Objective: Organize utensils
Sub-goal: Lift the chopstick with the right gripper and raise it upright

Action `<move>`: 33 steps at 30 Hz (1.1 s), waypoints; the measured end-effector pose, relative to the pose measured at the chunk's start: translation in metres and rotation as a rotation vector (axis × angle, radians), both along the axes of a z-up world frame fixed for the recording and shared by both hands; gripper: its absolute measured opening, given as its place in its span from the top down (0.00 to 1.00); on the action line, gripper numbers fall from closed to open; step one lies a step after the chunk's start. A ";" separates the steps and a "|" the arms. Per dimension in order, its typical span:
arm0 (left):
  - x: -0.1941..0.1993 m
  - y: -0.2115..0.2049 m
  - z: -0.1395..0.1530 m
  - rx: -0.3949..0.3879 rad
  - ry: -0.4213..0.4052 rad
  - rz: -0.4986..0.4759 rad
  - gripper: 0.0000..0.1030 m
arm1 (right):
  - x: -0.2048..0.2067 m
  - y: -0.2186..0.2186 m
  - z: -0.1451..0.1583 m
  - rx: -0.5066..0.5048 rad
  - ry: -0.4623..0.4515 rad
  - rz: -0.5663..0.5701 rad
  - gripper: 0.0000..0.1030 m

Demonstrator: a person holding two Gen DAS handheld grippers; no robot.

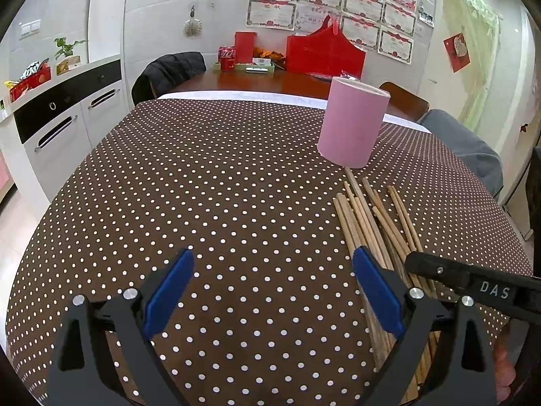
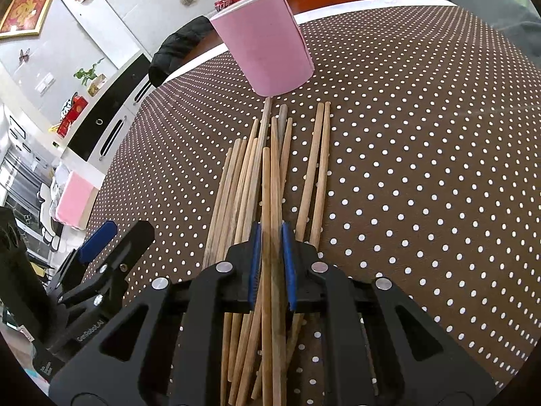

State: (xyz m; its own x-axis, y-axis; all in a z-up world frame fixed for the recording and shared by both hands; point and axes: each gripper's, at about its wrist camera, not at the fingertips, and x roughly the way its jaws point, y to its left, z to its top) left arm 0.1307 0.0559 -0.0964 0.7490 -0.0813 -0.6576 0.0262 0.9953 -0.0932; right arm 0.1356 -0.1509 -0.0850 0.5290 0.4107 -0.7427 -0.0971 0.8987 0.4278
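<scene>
Wooden chopsticks (image 2: 270, 182) are piled loose on the polka-dot desk (image 2: 422, 169), just near of the pink cup (image 2: 263, 40), which stands upright w/ the farthest stick tip almost touching its base. Right gripper (image 2: 272, 264) jaws are clenched on approx two sticks from the pile's middle. Left gripper (image 1: 270, 291) jaws are released, nothing between them, parked left of the pile. Risks: crossed neighbours may be dragged along on lift; sticks are gripped near one end, so they could pivot or slip; cup could be tipped if long tips hit its rim.
</scene>
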 end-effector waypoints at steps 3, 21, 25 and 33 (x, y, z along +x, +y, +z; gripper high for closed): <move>0.001 0.001 0.000 -0.001 0.000 -0.001 0.09 | -0.001 -0.002 0.002 -0.005 -0.007 0.007 0.83; 0.005 0.000 0.001 -0.018 0.007 -0.023 0.09 | 0.003 0.008 0.003 -0.084 -0.018 -0.016 0.93; 0.003 -0.007 0.006 -0.042 0.000 -0.058 0.09 | -0.001 -0.002 0.010 -0.044 -0.053 -0.038 0.93; -0.005 -0.049 0.018 -0.056 -0.028 -0.199 0.09 | -0.015 -0.034 0.028 0.018 -0.132 -0.093 0.93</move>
